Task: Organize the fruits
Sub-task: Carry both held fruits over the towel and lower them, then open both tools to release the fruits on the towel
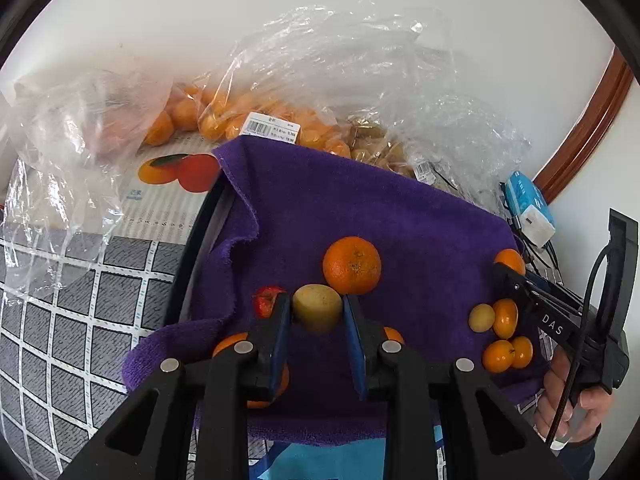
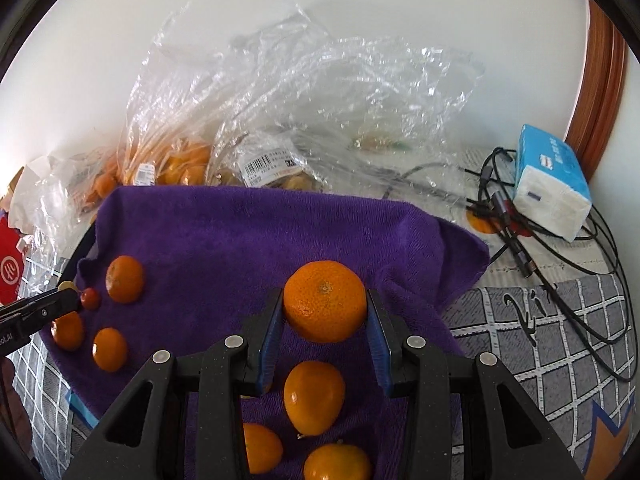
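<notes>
My left gripper is shut on a small yellow-brown fruit, held above the purple towel. An orange mandarin lies just beyond it, and a small red fruit sits left of the left finger. My right gripper is shut on an orange mandarin over the same purple towel. Below it lie more mandarins. The left gripper's tip shows at the left edge with the yellow fruit, beside a red fruit and a mandarin. The right gripper appears at the right.
Clear plastic bags of mandarins and brown fruit lie behind the towel against the white wall. A blue-white tissue pack and tangled cables sit to the right. A grey checked cloth covers the table. A hand holds the right gripper.
</notes>
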Available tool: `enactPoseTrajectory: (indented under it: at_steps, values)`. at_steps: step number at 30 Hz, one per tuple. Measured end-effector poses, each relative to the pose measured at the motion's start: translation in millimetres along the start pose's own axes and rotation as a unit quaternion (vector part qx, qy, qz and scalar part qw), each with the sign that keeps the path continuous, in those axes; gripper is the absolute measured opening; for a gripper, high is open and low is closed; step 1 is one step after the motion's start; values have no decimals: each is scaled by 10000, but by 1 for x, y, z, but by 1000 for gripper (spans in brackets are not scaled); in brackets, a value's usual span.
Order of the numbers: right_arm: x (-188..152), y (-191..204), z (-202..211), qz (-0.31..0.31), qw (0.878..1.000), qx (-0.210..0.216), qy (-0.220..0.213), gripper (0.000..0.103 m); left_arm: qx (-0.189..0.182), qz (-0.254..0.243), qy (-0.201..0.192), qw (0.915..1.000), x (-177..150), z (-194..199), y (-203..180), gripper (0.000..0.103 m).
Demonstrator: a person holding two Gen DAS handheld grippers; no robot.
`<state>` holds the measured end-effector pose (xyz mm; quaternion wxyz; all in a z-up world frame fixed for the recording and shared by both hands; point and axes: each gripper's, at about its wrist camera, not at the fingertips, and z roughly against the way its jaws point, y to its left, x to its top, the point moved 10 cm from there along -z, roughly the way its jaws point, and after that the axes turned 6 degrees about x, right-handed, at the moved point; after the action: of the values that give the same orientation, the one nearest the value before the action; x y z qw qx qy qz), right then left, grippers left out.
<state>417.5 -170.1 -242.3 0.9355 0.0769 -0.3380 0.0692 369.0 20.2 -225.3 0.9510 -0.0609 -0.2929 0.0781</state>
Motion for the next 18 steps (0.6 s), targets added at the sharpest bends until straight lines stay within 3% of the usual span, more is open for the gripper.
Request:
enactPoseTrajectory:
  at_steps: [8, 18]
  values:
    - [-10, 1, -15, 69, 9995, -14, 307, 39, 80, -75, 222, 9997, -8, -17, -8, 25]
    - [-13, 1, -9, 62, 9991, -62, 412, 40, 238, -153, 150, 9995, -8, -17, -10, 25]
